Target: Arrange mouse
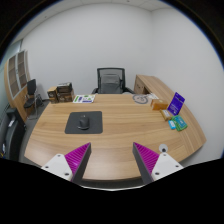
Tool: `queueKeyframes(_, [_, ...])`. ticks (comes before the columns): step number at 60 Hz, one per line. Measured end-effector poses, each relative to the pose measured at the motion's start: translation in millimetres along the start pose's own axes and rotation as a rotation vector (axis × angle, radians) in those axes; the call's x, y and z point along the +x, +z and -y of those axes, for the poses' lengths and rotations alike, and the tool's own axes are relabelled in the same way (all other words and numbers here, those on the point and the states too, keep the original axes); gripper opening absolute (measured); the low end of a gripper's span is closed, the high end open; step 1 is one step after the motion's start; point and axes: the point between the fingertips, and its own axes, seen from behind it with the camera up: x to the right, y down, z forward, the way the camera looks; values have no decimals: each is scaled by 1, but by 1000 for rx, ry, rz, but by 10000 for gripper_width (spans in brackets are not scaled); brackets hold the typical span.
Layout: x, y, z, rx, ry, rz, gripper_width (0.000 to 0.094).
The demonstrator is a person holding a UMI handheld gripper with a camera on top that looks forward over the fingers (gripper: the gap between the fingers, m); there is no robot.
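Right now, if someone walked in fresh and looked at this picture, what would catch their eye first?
First the dark mouse sitting on a dark mouse pad in the middle of the wooden desk, beyond the open gripper with nothing between its purple pads. Next the black office chair behind the desk, and a purple box standing towards the desk's right end.

Bright even light, fisheye-bowed edges

desk (115, 140) | office chair (110, 80) behind | purple sign (177, 101) | shelf (18, 72)
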Motion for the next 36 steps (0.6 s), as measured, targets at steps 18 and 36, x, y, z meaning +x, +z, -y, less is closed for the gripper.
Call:
queueKeyframes(18, [23,-29,-23,7,27,10,852])
queueKeyframes(36, [19,-40,-21,19,20,34,850])
